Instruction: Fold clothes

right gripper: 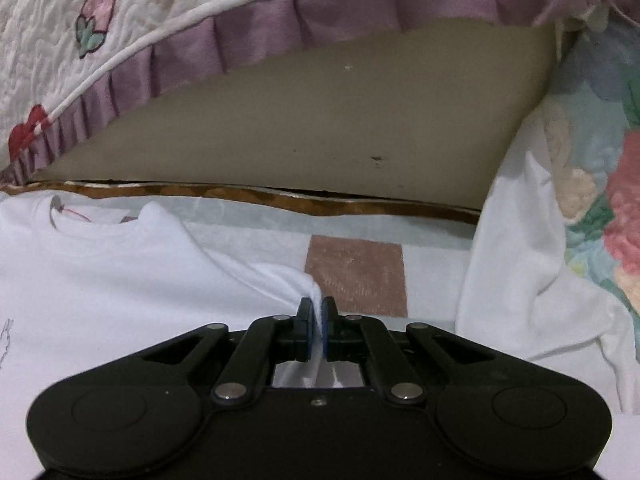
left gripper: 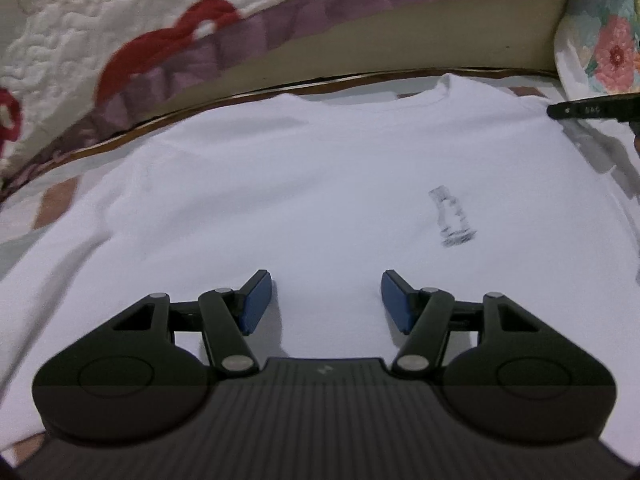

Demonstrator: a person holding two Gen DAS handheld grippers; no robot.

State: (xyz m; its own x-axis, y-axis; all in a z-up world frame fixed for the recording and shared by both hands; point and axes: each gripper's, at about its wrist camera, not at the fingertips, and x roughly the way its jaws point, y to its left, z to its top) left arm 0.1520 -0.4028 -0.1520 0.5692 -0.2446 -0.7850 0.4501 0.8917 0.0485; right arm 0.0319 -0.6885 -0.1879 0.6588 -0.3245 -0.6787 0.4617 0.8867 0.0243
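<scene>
A white T-shirt (left gripper: 304,184) lies flat on the bed, collar at the far side, with a small grey print (left gripper: 452,216) on its chest. My left gripper (left gripper: 326,300) hovers open over the shirt's lower middle, blue pads wide apart with nothing between them. In the right wrist view the same T-shirt (right gripper: 100,280) fills the left half. My right gripper (right gripper: 317,320) is shut on the shirt's shoulder fabric, which bunches up between the pads. The right gripper's finger (left gripper: 588,111) pokes in at the far right edge of the left wrist view.
A quilted bedspread with a purple ruffle (right gripper: 224,40) hangs behind, over a beige mattress side (right gripper: 320,132). A floral quilt (right gripper: 600,184) and another white cloth (right gripper: 528,280) lie to the right. The checked sheet (right gripper: 356,276) shows beyond the shirt.
</scene>
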